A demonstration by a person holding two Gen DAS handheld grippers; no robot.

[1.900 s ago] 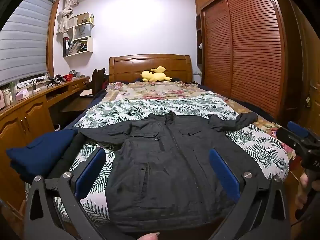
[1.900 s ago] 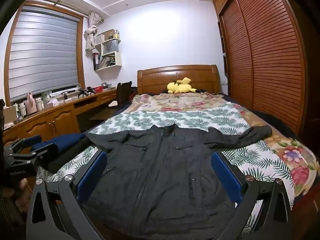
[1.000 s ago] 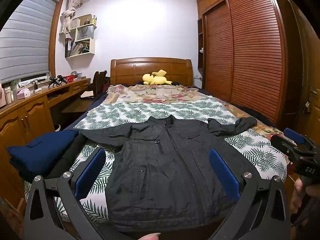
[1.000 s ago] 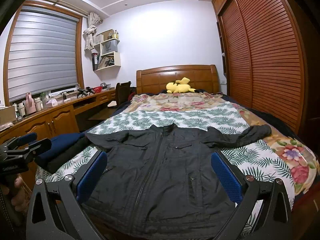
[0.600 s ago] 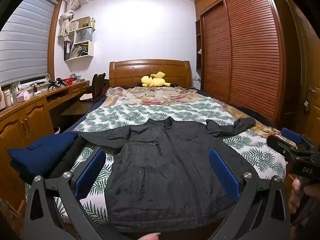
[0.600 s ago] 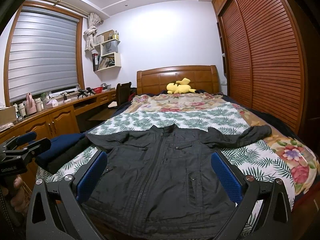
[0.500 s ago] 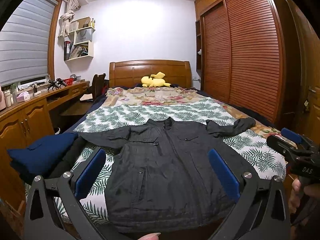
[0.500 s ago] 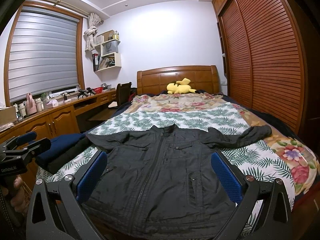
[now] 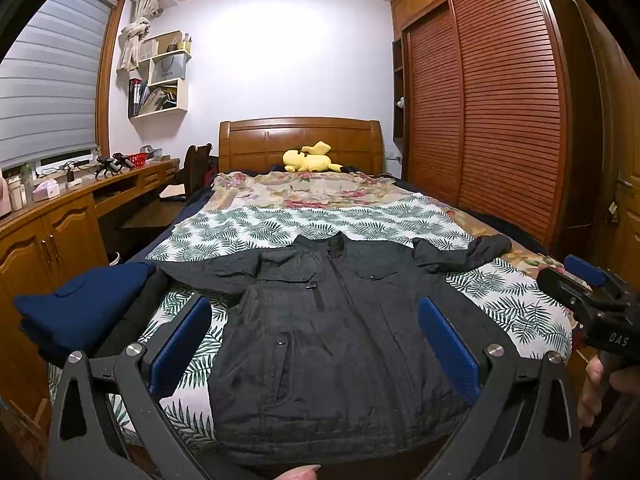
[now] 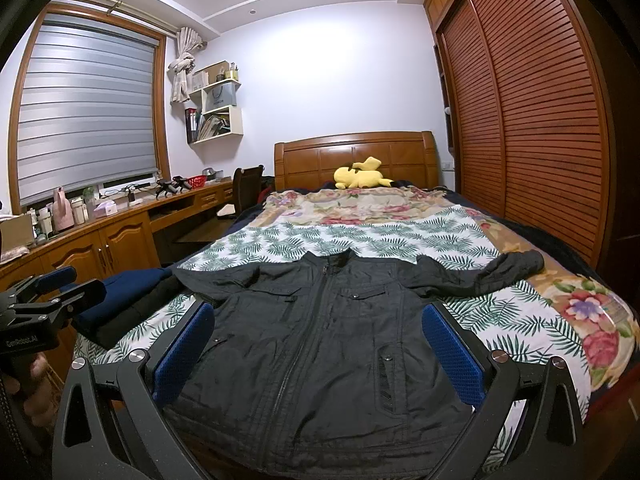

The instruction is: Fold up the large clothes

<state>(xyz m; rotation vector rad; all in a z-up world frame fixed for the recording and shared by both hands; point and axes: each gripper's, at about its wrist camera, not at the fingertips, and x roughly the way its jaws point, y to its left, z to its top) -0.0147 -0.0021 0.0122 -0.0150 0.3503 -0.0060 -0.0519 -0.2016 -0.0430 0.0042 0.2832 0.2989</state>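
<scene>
Both grippers are drifting back slightly from the bed (image 9: 532, 304), showing more ceiling; the black zip-front quilted jacket (image 9: 340, 332) is lying unchanged.
Left gripper (image 9: 316, 344) and right gripper (image 10: 318, 350) are hovering with jaws spread wide, holding nothing. Jacket is lying flat, face up, sleeves spread; folding is best started by pinching a sleeve cuff (image 10: 520, 264).
</scene>
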